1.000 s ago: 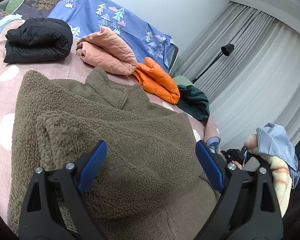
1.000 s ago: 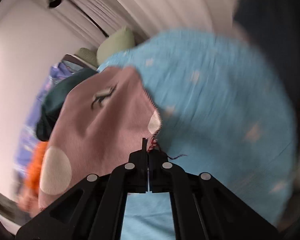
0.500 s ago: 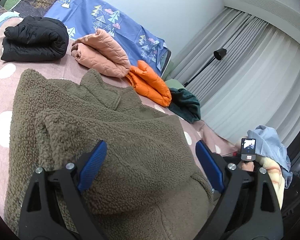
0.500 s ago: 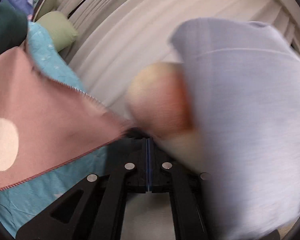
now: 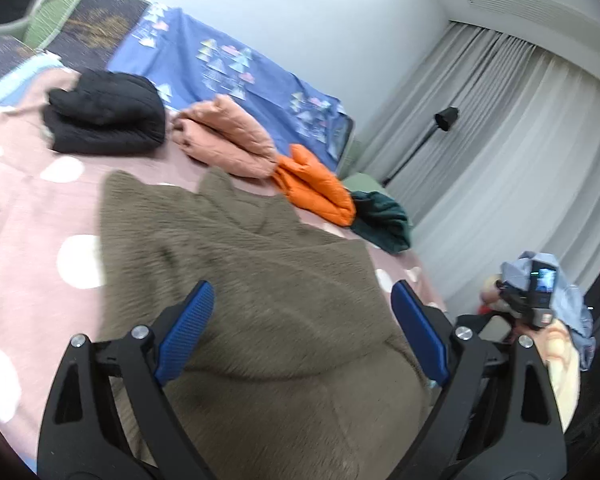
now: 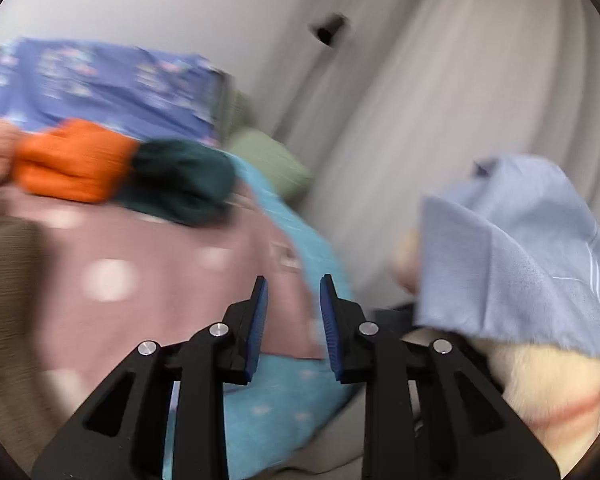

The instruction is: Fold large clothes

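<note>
- The left gripper (image 5: 300, 332), black frames tipped with ribbed blue pads, stands spread wide with nothing between its fingers, poised above the olive-brown fleece jacket (image 5: 260, 300).
- The right gripper (image 6: 293, 324) has its jaws opening, a narrow gap showing between the blue pads and nothing held; its picture is smeared by motion.
- A pale blue sleeve (image 6: 520, 248) of smooth woven cloth drapes over the person's forearm at the right of that view.
- The fleece jacket, thick and nubbly, lies partly folded on a pink blanket with white dots (image 5: 28, 208), its collar toward the headboard.
- A turquoise sheet (image 6: 284, 404) with pale specks shows beneath the blanket's edge.
- Beyond the jacket, folded garments line the bed: a black puffy one (image 5: 104, 124), a quilted salmon one (image 5: 228, 144), a bright orange one (image 5: 316, 188) and a dark teal one (image 5: 384, 220).
- A blue cover printed with triangular trees (image 5: 236, 64) stands behind them; no writing is readable.
- Pleated pale curtains (image 5: 512, 140) and a black lamp on a slim stand (image 5: 444, 116) close the scene.
</note>
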Action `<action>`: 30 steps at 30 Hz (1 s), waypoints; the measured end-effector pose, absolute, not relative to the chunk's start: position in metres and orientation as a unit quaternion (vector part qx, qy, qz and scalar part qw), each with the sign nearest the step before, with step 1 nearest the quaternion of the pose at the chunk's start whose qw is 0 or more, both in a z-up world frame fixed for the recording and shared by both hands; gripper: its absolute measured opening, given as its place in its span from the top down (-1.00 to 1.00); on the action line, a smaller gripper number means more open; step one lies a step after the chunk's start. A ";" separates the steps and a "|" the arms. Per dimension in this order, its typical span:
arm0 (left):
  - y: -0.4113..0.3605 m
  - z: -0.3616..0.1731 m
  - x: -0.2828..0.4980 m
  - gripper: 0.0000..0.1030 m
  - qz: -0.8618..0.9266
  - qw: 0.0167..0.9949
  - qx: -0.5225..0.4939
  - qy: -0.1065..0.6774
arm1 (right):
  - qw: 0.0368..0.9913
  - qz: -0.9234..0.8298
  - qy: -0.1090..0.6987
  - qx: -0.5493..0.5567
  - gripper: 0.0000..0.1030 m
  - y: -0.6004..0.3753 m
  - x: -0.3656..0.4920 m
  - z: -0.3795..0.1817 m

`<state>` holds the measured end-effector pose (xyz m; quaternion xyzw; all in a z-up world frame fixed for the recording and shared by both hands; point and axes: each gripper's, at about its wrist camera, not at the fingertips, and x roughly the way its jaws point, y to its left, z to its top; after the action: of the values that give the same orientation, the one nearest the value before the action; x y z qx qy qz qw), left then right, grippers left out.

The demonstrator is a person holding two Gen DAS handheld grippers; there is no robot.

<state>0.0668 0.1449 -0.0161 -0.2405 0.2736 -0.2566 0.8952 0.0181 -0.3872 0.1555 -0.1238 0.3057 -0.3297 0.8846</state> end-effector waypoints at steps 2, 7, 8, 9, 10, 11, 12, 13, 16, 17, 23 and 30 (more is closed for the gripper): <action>0.156 -0.012 0.042 -0.77 -0.238 0.905 -0.228 0.269 | 0.908 -0.273 0.298 -0.110 0.34 -0.356 0.001 0.162; 0.174 -0.029 -0.020 -0.77 -0.184 0.926 -0.182 0.275 | 0.937 -0.129 0.316 -0.074 0.10 -0.311 -0.032 0.146; 0.177 -0.034 -0.029 -0.77 -0.181 0.925 -0.182 0.280 | 0.938 -0.113 0.324 -0.055 0.00 -0.313 -0.043 0.139; 0.179 -0.040 -0.039 -0.77 -0.177 0.924 -0.183 0.285 | 0.938 -0.103 0.329 -0.046 -0.08 -0.311 -0.048 0.131; 0.182 -0.049 -0.052 -0.77 -0.173 0.923 -0.183 0.291 | 0.936 -0.093 0.336 -0.041 -0.10 -0.309 -0.057 0.126; 0.184 -0.054 -0.061 -0.78 -0.169 0.922 -0.182 0.295 | 0.935 -0.093 0.342 -0.032 -0.14 -0.307 -0.066 0.118; 0.186 -0.060 -0.071 -0.77 -0.162 0.923 -0.180 0.300 | 0.933 -0.090 0.347 -0.022 -0.17 -0.308 -0.072 0.113; 0.188 -0.067 -0.080 -0.77 -0.156 0.923 -0.177 0.305 | 0.932 -0.076 0.355 -0.006 -0.18 -0.313 -0.080 0.104; 0.192 -0.092 -0.101 -0.77 -0.140 0.919 -0.181 0.322 | 0.924 -0.043 0.378 0.040 -0.23 -0.316 -0.092 0.073; 0.193 -0.100 -0.107 -0.77 -0.135 0.918 -0.179 0.325 | 0.919 -0.028 0.388 0.055 -0.23 -0.314 -0.095 0.058; 0.195 -0.158 -0.133 -0.78 -0.107 0.908 -0.173 0.366 | 0.889 0.034 0.444 0.108 -0.24 -0.297 -0.121 -0.027; 0.206 -0.206 -0.142 -0.77 -0.111 0.884 -0.214 0.400 | 0.854 0.085 0.482 0.178 -0.26 -0.297 -0.136 -0.092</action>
<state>-0.1425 0.2058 -0.2058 -0.2137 0.4001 -0.1109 0.8843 -0.1363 -0.2969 -0.0923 0.1781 0.4818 0.0850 0.8538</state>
